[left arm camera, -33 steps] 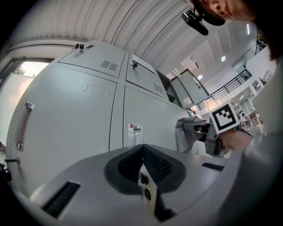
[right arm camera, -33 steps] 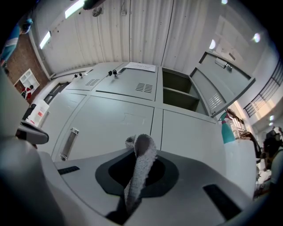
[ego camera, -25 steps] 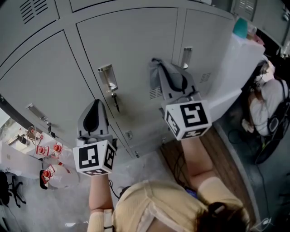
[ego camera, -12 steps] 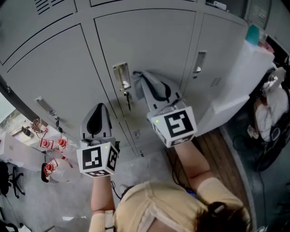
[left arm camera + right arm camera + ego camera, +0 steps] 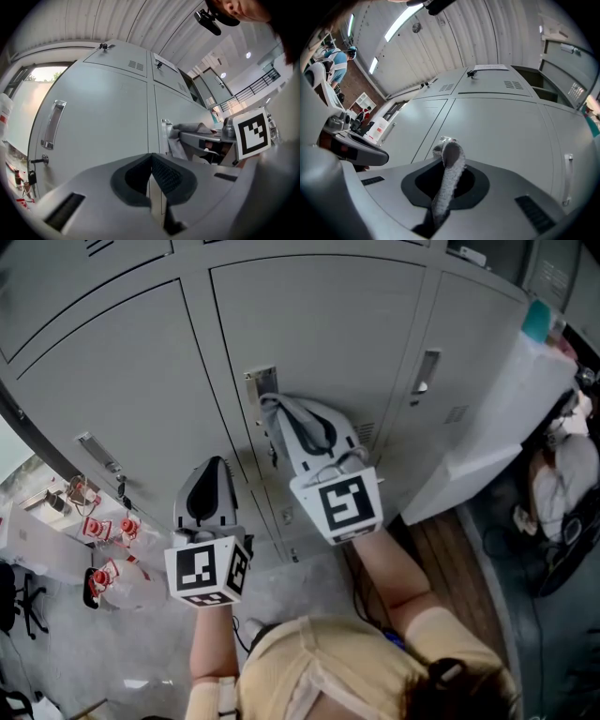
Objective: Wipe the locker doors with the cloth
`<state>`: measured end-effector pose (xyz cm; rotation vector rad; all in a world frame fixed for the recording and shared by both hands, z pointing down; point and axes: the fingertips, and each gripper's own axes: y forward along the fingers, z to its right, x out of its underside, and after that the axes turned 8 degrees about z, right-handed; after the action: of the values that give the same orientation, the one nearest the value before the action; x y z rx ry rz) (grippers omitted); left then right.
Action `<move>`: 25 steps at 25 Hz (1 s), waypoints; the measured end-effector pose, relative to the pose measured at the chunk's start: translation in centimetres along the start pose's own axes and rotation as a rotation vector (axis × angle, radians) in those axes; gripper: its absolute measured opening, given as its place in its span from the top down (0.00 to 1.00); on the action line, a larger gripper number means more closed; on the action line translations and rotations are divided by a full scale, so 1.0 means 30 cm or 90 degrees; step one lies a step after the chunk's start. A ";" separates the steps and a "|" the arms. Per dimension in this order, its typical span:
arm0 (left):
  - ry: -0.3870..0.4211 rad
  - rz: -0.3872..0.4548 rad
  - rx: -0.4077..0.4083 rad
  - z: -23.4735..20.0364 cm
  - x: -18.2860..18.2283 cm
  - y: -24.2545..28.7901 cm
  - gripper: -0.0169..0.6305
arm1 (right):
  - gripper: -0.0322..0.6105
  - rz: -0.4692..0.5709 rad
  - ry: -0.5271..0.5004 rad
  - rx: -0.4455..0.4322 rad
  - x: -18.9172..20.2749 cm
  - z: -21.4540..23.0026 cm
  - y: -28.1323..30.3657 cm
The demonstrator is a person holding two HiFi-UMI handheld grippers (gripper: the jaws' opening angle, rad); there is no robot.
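A row of grey locker doors fills the head view. My right gripper is shut on a grey cloth, which it presses against the middle door just beside the metal handle. In the right gripper view the cloth sticks up between the jaws, in front of the handle. My left gripper is shut with nothing in it and hangs lower left, off the doors. In the left gripper view its jaws meet, and the cloth shows to the right by the handle.
Left door has a handle with keys hanging below. Right door has a handle. A white box stands at the right with a teal-capped bottle on top. Red-labelled bottles lie on the floor at the left.
My right gripper has carried the cloth leftward across the middle door, from near its right edge to the handle. The left gripper has stayed about where it was.
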<state>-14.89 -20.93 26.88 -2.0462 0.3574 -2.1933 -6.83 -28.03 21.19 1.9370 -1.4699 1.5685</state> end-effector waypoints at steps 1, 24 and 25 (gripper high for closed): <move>0.000 -0.001 0.001 0.002 0.003 0.002 0.97 | 0.93 0.001 -0.004 0.003 0.005 0.005 -0.001; -0.013 0.007 0.058 0.148 0.023 0.098 0.97 | 0.93 -0.037 -0.010 0.155 0.115 0.352 -0.167; -0.014 0.008 0.060 0.154 0.022 0.100 0.97 | 0.93 -0.041 -0.009 0.163 0.122 0.368 -0.176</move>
<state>-10.57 -24.41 27.03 -2.0110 0.2585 -2.1365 3.60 -35.35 21.97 2.1116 -1.2496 1.7931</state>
